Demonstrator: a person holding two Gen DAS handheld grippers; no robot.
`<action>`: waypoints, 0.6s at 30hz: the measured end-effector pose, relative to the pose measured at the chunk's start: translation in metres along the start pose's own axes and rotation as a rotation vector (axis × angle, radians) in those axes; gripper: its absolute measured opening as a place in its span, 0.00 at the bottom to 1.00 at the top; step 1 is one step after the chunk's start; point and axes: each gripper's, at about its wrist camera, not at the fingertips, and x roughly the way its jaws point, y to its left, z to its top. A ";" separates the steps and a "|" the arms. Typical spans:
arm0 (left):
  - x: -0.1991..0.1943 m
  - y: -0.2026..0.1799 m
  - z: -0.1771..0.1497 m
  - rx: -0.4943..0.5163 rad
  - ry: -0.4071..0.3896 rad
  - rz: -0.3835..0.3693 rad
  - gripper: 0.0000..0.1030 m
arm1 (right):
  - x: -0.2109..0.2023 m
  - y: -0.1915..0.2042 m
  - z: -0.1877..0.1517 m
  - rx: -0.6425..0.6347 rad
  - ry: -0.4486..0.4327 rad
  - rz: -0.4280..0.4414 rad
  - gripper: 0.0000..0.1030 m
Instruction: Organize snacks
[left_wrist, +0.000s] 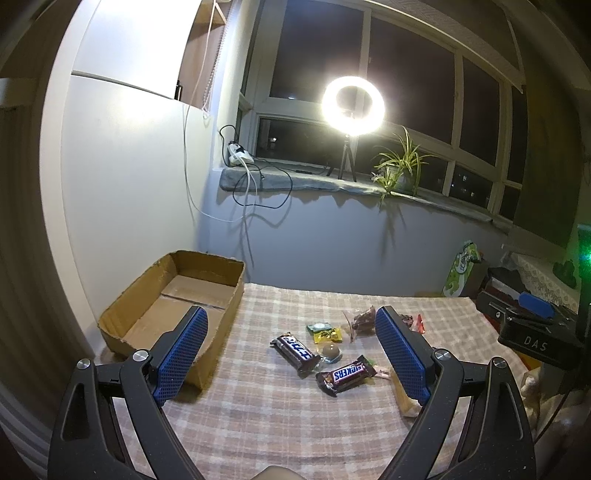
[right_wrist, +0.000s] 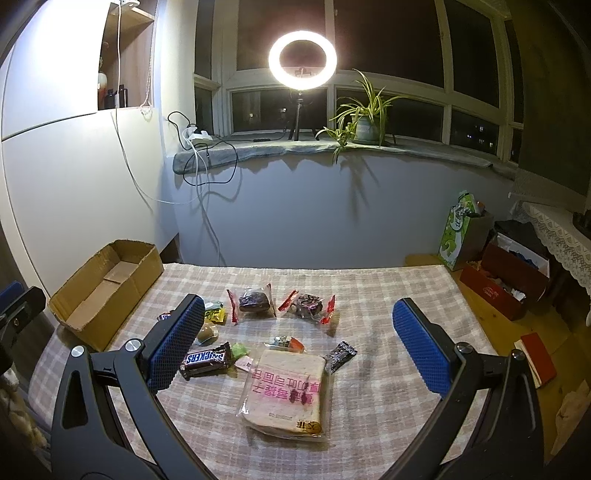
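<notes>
Snickers bar (right_wrist: 207, 361) flat, long axis left-right

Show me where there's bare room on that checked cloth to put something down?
The cardboard box is empty. Bare cloth lies right of the red-wrapped pastry and black sachet. It's crowded from the Snickers bar to the bread packet.

A lit ring light (right_wrist: 303, 60) on a small tripod stands on the grey windowsill (right_wrist: 406, 147), with a potted plant (right_wrist: 364, 110) just beside it and dark window panes (right_wrist: 399, 40) behind (it is night outside). Cables (right_wrist: 207, 162) hang from the sill's left end down the pale wall (right_wrist: 295, 210). White cabinet doors (right_wrist: 66, 155) fill the left, and the wooden floor (right_wrist: 554, 391) on the right holds a red box (right_wrist: 498, 291).
</notes>
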 end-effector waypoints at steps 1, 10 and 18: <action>0.000 0.000 0.000 -0.003 0.000 0.000 0.90 | 0.001 0.001 0.000 -0.003 0.001 0.000 1.00; -0.002 -0.001 0.000 0.010 -0.003 -0.007 0.90 | 0.001 -0.001 -0.001 0.000 -0.006 0.004 1.00; -0.003 -0.002 0.001 0.010 -0.004 -0.008 0.90 | 0.000 -0.001 -0.001 -0.002 -0.006 0.006 1.00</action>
